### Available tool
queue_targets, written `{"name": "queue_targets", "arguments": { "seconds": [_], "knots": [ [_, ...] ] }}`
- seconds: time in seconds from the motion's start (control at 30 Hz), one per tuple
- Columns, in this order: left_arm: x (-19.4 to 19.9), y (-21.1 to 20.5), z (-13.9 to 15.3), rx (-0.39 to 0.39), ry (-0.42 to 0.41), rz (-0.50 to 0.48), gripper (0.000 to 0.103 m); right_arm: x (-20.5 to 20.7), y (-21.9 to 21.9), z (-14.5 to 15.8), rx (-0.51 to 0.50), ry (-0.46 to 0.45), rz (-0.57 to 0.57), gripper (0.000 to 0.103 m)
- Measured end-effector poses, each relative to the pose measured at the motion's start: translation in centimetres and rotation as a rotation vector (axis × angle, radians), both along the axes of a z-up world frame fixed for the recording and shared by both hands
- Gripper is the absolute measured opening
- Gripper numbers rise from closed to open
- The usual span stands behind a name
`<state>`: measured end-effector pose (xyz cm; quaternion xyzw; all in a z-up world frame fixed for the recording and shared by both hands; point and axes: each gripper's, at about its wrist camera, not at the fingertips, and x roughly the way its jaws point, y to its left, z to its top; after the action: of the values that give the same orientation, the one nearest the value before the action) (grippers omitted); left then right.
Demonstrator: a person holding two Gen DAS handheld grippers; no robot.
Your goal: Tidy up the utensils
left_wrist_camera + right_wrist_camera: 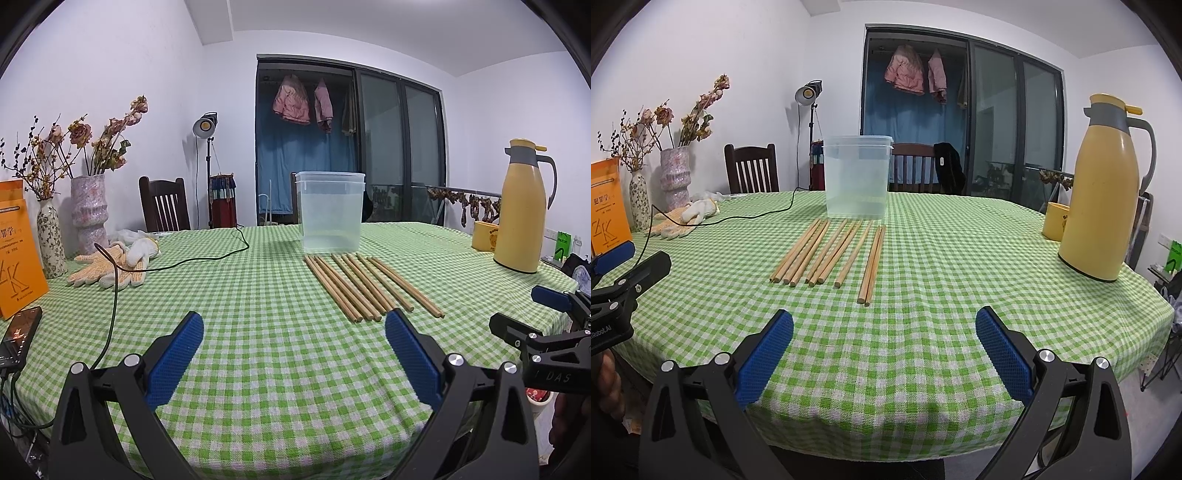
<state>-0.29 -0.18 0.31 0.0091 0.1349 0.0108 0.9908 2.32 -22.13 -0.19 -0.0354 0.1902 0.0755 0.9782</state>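
Note:
Several wooden chopsticks lie side by side on the green checked tablecloth, also in the right wrist view. Just behind them stands an empty clear plastic container, also seen in the right wrist view. My left gripper is open and empty above the near part of the table, left of the chopsticks' near ends. My right gripper is open and empty over the table's front edge, short of the chopsticks. Each gripper shows at the other view's edge: the right, the left.
A yellow thermos jug and a yellow cup stand at the right. At the left are work gloves, a black cable, two vases, an orange book and a phone. Chairs stand behind the table.

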Motion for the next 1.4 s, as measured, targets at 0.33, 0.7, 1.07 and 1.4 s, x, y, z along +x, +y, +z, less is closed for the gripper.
{"name": "queue_targets", "arguments": {
  "seconds": [0.33, 0.7, 1.07, 1.4],
  "knots": [
    [0.0, -0.1, 0.1, 0.003, -0.006, -0.004, 0.096, 0.0, 0.0, 0.1, -0.004, -0.004, 0.001, 0.095],
    [0.2, 0.0, 0.2, -0.003, 0.001, 0.003, 0.096, -0.1, 0.2, 0.1, -0.006, -0.003, 0.001, 0.095],
    [1.9, 0.5, -0.1, -0.011, 0.035, 0.003, 0.096, 1.2, -0.6, 0.4, 0.025, -0.005, -0.022, 0.095],
    [9.0, 0.8, -0.3, -0.063, 0.255, 0.004, 0.096, 7.2, -1.4, -0.3, 0.038, 0.186, -0.021, 0.095]
  ]
}}
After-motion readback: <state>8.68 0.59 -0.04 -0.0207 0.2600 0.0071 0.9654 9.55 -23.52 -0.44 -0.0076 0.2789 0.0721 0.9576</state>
